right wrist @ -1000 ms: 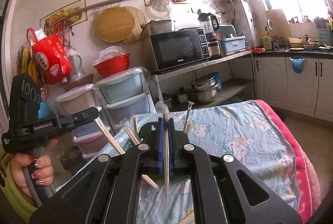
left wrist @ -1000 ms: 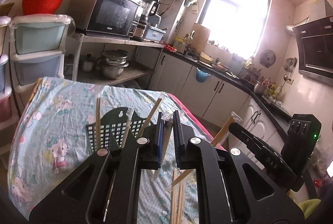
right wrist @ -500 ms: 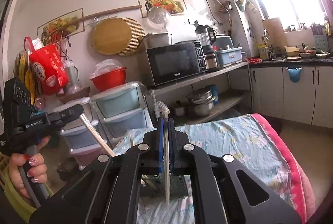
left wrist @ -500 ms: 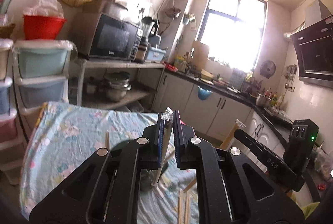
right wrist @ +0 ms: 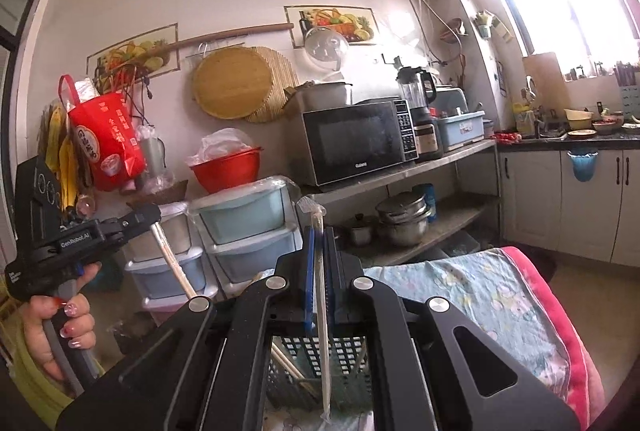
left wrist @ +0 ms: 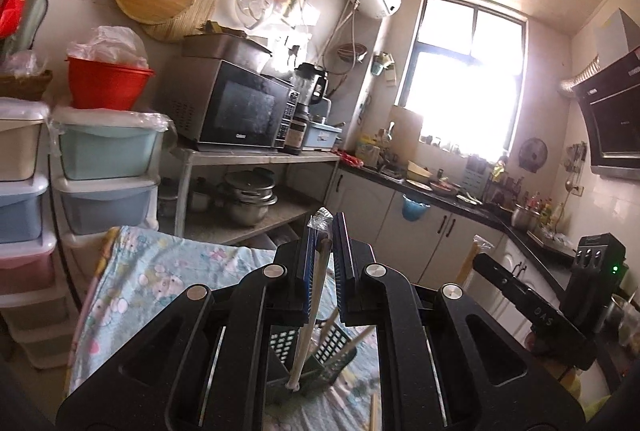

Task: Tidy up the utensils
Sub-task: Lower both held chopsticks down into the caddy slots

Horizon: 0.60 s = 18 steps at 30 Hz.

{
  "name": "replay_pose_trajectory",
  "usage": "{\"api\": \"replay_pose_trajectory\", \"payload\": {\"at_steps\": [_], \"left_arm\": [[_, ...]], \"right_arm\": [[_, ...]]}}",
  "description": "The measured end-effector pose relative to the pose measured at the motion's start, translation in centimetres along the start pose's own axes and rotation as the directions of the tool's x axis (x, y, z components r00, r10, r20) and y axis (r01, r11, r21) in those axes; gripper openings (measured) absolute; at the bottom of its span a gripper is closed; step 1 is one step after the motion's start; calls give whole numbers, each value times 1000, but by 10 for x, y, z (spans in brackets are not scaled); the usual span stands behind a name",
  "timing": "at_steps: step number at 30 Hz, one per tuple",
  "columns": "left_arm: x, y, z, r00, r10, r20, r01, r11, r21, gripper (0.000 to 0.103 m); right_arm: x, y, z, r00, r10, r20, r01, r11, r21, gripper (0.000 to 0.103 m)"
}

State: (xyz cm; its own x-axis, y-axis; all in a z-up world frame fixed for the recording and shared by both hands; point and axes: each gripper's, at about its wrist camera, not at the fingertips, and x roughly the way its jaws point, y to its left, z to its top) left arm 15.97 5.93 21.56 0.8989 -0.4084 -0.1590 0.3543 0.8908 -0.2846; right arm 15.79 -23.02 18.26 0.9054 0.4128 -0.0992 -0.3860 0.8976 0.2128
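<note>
while both grippers were raised clear of the table a second back, now lowered: left gripper (left wrist: pixel 323 263) pinching wrapped chopsticks (left wrist: pixel 308 315), tip inside the black basket (left wrist: pixel 328 347) below the fingers; right gripper (right wrist: pixel 319 271) clamped on another wrapped pair (right wrist: pixel 323 331), likewise poised for release.

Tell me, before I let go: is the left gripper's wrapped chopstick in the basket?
Cannot tell: the chopstick tip hangs over the basket.

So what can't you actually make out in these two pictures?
- Basket, left wrist view: its floor and most of its walls hidden behind the left gripper.
- Wrapped chopsticks, right wrist view: lower tip blurred at the bottom edge, below the right gripper.
- Loose chopsticks: cut off by the bottom edge.
</note>
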Motion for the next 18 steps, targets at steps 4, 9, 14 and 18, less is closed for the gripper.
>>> {"api": "replay_pose_trajectory", "payload": {"at_steps": [4, 9, 14, 18], "left_arm": [[4, 8, 1, 1000, 9, 6, -9, 1000, -12, 6], [13, 15, 0, 1000, 15, 1, -15, 1000, -16, 6], [27, 23, -3, 1000, 20, -17, -21, 999, -28, 6], [39, 29, -9, 999, 15, -34, -17, 999, -43, 6]], "right_arm": [[9, 7, 4, 1000, 15, 4, -15, 1000, -8, 4], [25, 16, 10, 1000, 28, 4, -28, 999, -23, 4], [39, 20, 13, 999, 39, 6, -39, 999, -29, 4], [52, 24, 12, 999, 49, 1, -49, 998, -42, 4]]}}
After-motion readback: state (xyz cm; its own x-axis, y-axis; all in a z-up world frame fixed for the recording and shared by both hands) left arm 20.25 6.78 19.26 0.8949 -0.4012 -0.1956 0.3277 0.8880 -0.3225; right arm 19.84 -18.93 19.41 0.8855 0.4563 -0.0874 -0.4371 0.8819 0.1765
